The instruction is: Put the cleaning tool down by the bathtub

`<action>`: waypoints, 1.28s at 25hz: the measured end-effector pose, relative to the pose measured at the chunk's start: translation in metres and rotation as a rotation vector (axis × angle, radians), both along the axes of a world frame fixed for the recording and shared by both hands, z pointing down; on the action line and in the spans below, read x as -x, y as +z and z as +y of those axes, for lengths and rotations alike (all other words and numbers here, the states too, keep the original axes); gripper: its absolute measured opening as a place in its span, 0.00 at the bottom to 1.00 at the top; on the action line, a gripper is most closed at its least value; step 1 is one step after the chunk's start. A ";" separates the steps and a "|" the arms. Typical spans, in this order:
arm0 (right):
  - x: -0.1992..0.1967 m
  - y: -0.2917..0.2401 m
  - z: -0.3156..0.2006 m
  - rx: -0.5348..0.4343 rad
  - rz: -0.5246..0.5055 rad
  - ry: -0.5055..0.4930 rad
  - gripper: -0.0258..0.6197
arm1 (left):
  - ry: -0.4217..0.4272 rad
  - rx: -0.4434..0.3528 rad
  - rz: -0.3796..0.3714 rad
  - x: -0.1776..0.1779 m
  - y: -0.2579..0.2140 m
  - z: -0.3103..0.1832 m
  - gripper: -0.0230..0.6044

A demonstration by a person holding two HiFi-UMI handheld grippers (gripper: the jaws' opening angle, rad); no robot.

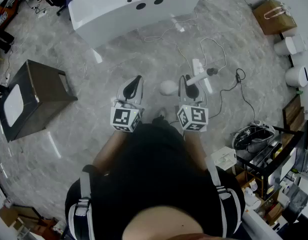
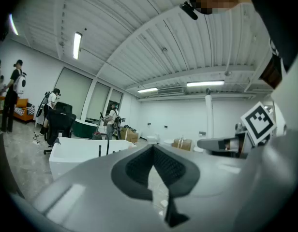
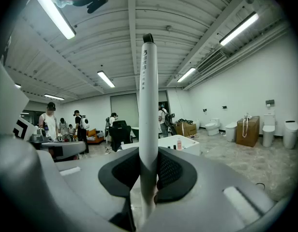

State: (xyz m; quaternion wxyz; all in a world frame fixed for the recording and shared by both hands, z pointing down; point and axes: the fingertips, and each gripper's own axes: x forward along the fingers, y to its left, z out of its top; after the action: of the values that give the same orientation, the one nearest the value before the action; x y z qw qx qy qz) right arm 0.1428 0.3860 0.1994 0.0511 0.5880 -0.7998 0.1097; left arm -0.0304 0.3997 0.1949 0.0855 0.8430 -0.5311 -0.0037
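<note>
Not done yet: the right gripper (image 3: pixel 148 166) is clamped on the long white plastic cleaning-tool handle (image 3: pixel 148 95), held upright and well apart from the glossy white bathtub (image 1: pixel 129 14). The left gripper (image 2: pixel 154 154) is closed on nothing.

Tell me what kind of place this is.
Probably a bathroom-fixture showroom or test hall. A freestanding white bathtub stands on the marble-look floor, toilets line the far wall, and the bare industrial ceiling carries strip lights.

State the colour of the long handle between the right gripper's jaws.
The long cleaning-tool handle is white, dark-tipped; right gripper view shows it best.
</note>
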 end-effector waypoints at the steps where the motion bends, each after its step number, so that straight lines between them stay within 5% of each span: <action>1: 0.000 0.001 0.000 0.000 0.000 -0.001 0.14 | 0.000 0.000 0.002 0.000 0.001 -0.001 0.05; 18: 0.010 0.004 -0.007 0.003 -0.017 0.001 0.14 | 0.023 0.002 0.011 0.006 0.006 -0.009 0.05; 32: 0.066 0.006 -0.009 0.000 -0.019 0.048 0.15 | 0.073 0.016 0.016 0.071 0.015 -0.019 0.05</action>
State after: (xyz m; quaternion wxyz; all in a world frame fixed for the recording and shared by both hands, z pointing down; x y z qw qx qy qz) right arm 0.0768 0.3766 0.2049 0.0407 0.6060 -0.7858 0.1165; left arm -0.1016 0.3811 0.2101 0.0965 0.8611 -0.4993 -0.0033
